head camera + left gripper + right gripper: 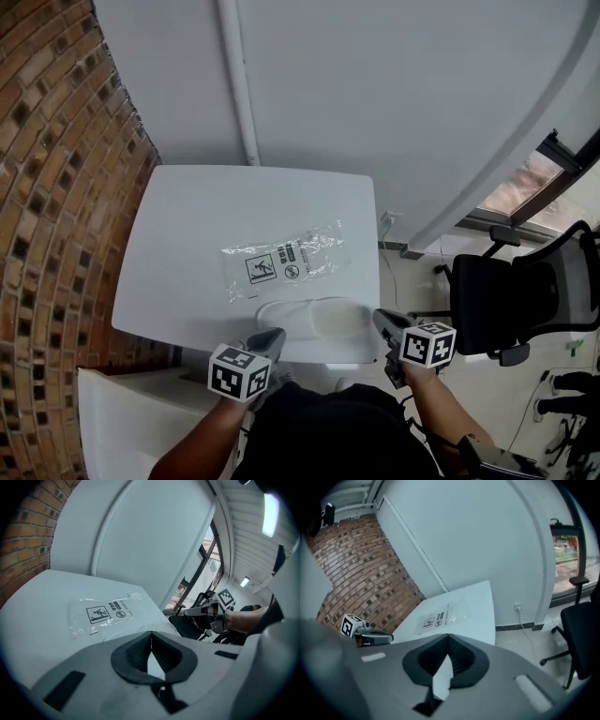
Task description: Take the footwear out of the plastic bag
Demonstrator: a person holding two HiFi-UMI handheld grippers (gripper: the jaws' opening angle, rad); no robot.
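Observation:
A flat clear plastic bag (286,261) with black print lies in the middle of the white table (178,234). It also shows in the left gripper view (105,613) and the right gripper view (440,617). A pair of white slippers (314,319) lies outside the bag, by the table's near edge. My left gripper (272,336) hovers at the slippers' near left, its jaws shut (151,633) and empty. My right gripper (382,319) is just off the table's near right corner, beside the slippers, jaws shut (448,635). A white sliver shows behind its tips; I cannot tell what it is.
A curved brick wall (47,187) borders the table on the left. A white pipe (239,84) runs up the wall behind it. A black office chair (516,300) stands on the floor to the right. A white cabinet (131,412) sits below the table's near left.

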